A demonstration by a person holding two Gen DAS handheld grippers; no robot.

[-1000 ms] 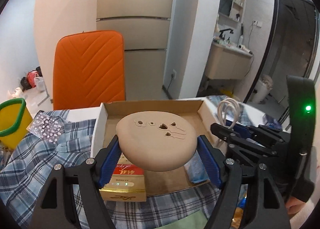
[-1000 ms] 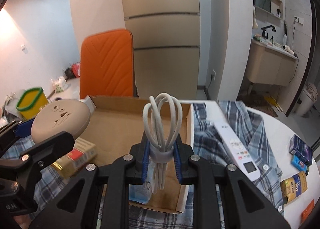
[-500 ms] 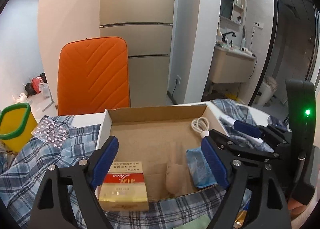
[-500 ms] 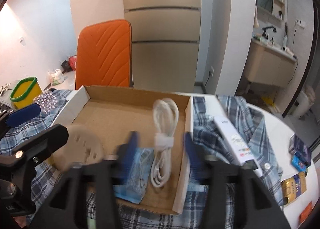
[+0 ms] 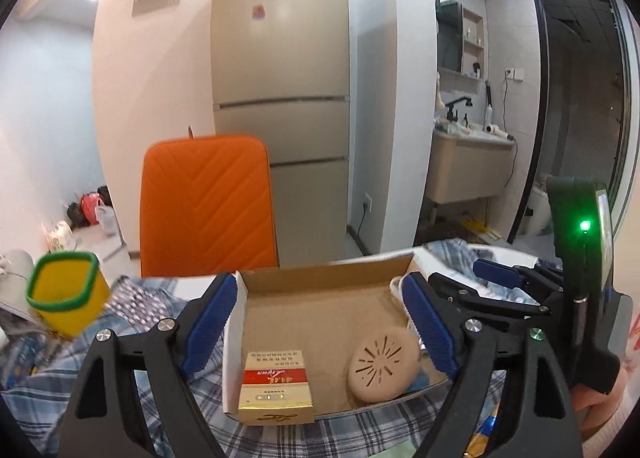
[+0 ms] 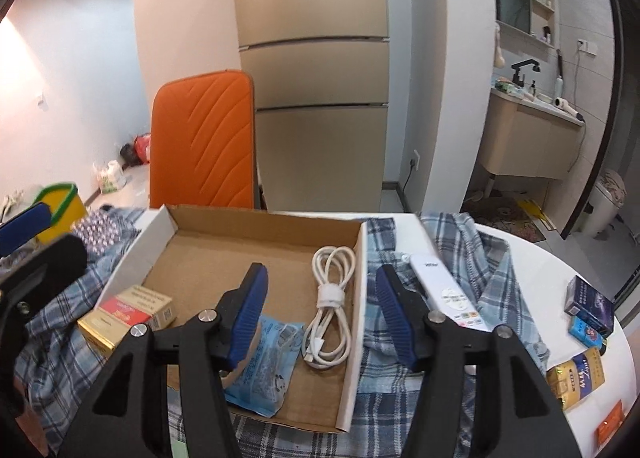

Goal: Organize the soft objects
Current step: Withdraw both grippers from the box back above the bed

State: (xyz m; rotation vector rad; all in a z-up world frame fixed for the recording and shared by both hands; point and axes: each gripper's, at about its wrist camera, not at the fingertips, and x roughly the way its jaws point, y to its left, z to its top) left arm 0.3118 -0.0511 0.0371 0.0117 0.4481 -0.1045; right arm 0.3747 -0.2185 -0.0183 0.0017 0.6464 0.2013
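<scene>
Left gripper (image 5: 322,322): jaws spread apart, nothing held. Right gripper (image 6: 322,312): jaws spread apart, nothing held. Shallow brown cardboard box (image 6: 224,236) seated on blue plaid shirt (image 6: 492,258). Round beige perforated soft pad (image 5: 384,362) located near box front edge, apparently propped against blue snack packet (image 6: 266,366). Coiled white cable (image 6: 330,306) laid along box right wall. Red-gold carton (image 5: 276,394) positioned at front-left corner.
</scene>
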